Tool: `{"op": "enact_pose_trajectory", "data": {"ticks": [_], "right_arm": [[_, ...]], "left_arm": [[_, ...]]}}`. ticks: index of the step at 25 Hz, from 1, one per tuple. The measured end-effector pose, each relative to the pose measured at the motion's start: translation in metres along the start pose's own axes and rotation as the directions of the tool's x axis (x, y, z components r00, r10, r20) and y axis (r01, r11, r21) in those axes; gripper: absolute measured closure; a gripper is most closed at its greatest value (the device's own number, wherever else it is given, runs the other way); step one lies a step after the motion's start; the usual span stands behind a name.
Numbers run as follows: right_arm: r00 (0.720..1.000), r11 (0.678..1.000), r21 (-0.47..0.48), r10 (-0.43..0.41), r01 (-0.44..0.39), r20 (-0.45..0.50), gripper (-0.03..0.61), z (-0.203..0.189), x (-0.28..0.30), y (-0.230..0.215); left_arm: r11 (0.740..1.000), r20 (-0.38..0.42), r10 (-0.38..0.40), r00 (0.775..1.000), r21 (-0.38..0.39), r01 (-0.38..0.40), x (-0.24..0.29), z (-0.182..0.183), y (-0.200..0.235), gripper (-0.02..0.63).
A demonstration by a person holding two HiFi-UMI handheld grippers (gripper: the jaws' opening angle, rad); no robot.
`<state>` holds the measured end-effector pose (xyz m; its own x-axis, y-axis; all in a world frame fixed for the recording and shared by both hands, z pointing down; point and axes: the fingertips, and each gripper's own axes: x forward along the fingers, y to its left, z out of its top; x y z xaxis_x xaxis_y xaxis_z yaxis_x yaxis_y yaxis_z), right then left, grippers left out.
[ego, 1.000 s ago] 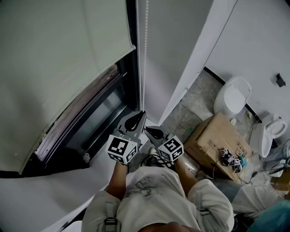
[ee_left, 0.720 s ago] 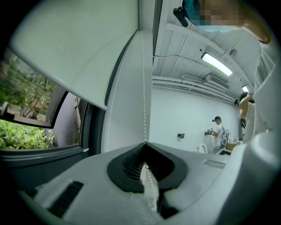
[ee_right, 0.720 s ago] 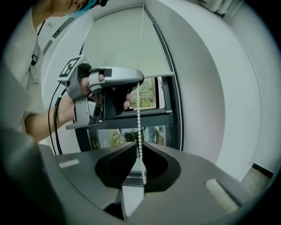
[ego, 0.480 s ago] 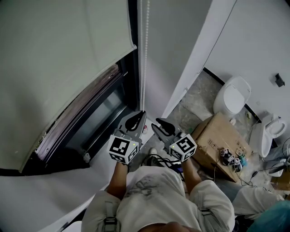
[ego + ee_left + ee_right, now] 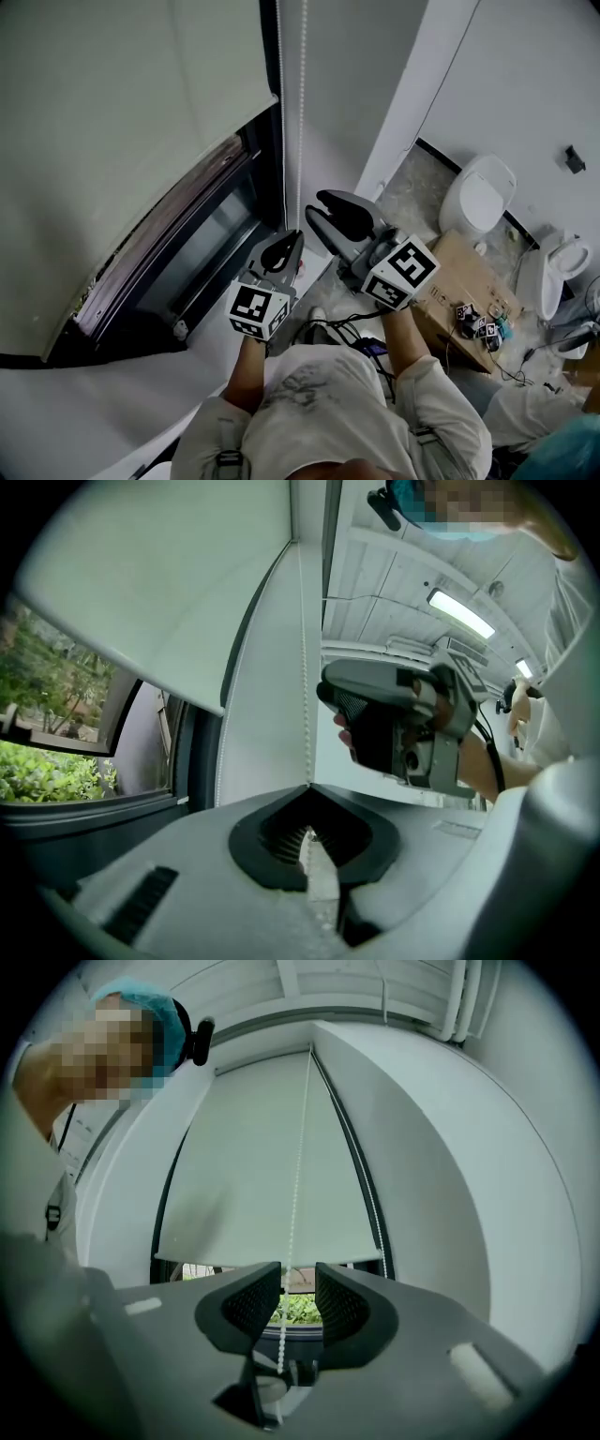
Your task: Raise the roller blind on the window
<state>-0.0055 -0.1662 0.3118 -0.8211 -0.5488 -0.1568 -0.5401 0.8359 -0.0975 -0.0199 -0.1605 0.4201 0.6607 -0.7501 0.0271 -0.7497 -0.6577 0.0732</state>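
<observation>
The cream roller blind covers the upper window, its bottom bar above the dark open strip. A white bead chain hangs along the frame's right side. My left gripper holds level and is shut on the bead chain, which runs into its closed jaws. My right gripper is higher up and to the right of the left one. Its jaws have just been opening and now stand open, with the chain hanging loose between the pads.
The dark window frame and white sill lie to the left. On the floor to the right are a cardboard box with small gadgets on it, a white toilet and cables near the person's feet.
The right gripper let go of the chain, opened wide and rose well above the left gripper. The left gripper stayed put, still shut on the chain.
</observation>
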Motion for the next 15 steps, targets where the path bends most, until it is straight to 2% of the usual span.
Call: {"op": "enact_pose_trajectory", "data": {"ticks": [5,9,11,15], "right_arm": [[0.999,0.999,-0.011,0.036,-0.035,0.02,0.453,0.025,0.016,0.004],[0.999,0.998,-0.047,0.038,-0.038,-0.005,0.46,0.03,0.03,0.003],[1.0,0.997,-0.07,0.018,-0.02,-0.016,0.553,0.029,0.033,0.002],[1.0,0.995,-0.096,-0.016,0.016,-0.006,0.566,0.029,0.025,0.004]], "left_arm": [[1.0,-0.001,-0.006,1.0,-0.004,0.006,0.0,-0.001,-0.004,0.606],[1.0,0.001,-0.01,1.0,-0.003,0.01,0.003,-0.001,-0.005,0.606],[1.0,0.003,-0.01,1.0,-0.007,0.01,0.005,-0.001,-0.007,0.605],[1.0,0.009,-0.014,1.0,-0.016,0.014,0.004,-0.003,-0.01,0.606]]}}
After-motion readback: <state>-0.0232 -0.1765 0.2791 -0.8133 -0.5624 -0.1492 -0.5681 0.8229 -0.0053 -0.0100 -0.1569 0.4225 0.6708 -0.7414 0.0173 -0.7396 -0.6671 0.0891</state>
